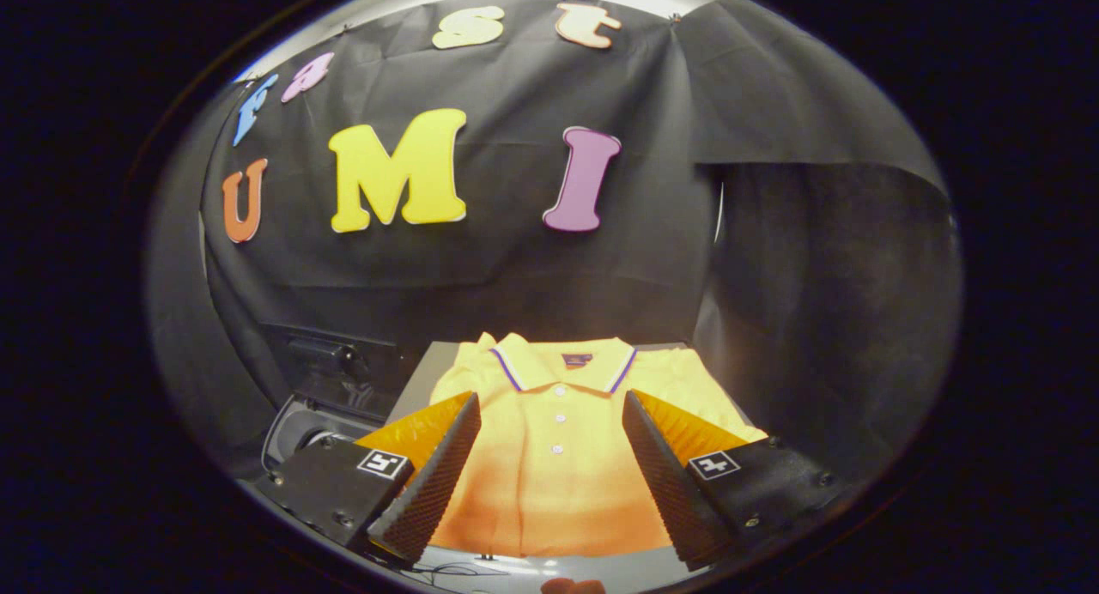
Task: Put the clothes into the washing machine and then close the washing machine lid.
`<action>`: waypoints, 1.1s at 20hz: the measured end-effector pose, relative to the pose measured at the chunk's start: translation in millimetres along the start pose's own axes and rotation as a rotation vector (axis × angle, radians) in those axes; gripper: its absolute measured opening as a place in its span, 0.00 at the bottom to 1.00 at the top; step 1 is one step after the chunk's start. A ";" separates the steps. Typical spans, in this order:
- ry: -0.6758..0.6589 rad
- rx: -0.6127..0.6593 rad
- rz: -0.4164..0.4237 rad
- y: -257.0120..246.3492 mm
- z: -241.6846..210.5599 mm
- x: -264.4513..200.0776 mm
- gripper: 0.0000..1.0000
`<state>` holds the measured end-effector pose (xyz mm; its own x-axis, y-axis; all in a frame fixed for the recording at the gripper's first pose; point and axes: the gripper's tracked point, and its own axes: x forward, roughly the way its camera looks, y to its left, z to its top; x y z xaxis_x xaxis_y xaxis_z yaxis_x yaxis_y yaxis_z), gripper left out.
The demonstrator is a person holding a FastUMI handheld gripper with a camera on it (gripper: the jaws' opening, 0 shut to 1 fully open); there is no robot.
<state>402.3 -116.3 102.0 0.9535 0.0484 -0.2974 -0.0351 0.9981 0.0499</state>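
A yellow polo shirt (554, 405) with a striped collar and white buttons lies flat on a grey surface (421, 375), collar pointing away from me. My gripper (549, 431) hovers over the shirt's chest with its fingers spread wide and nothing between them; whether they touch the cloth I cannot tell. To the left of the shirt, beside the left finger, sits the washing machine (322, 401), dark, with its lid (330, 358) raised and part of the round drum opening showing.
The booth's black cloth wall stands close behind the shirt and wraps around the right side. The grey surface's near edge (532, 568) runs just below the shirt's hem.
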 end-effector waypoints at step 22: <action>0.440 -0.016 0.053 -0.5 -47.6 72.9 0.72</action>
<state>457.6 -111.5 34.9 0.7319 0.1072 -0.6729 -0.0887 0.9941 0.0619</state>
